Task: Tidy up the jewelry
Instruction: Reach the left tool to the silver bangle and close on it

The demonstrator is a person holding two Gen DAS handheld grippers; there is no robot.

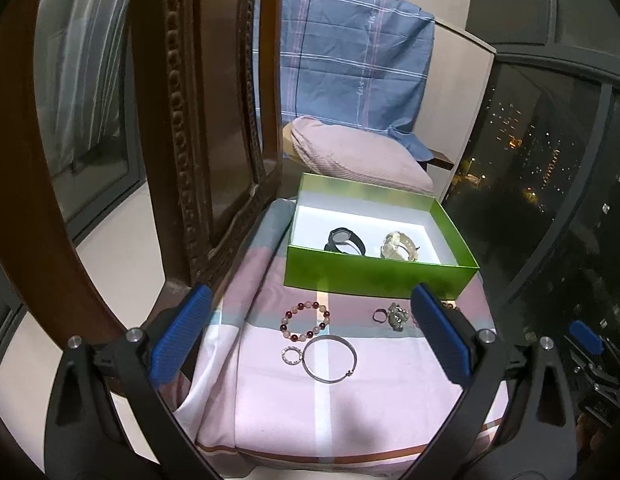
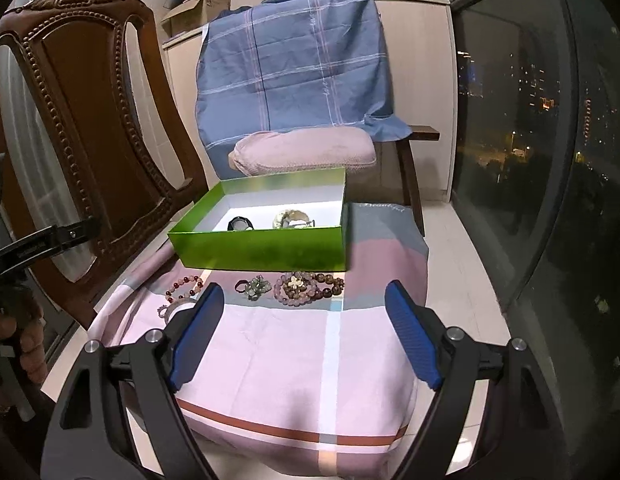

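Plainly, with both the left hand-held gripper (image 1: 310,336) and right hand-held gripper (image 2: 306,334) open and empty, the thin bangle (image 1: 329,358) lying flat before the green box (image 1: 373,276) may slip from the pads.

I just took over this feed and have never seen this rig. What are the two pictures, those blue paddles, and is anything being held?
Each picture comes from a camera on a hand-held claw, looking along its two blue-padded fingers. The left claw and right claw are both open and hold nothing. On the pink checked cloth stands an open green box with a black watch and a pale watch inside. In front lie a beaded bracelet, a silver bangle, a small ring and more bracelets.
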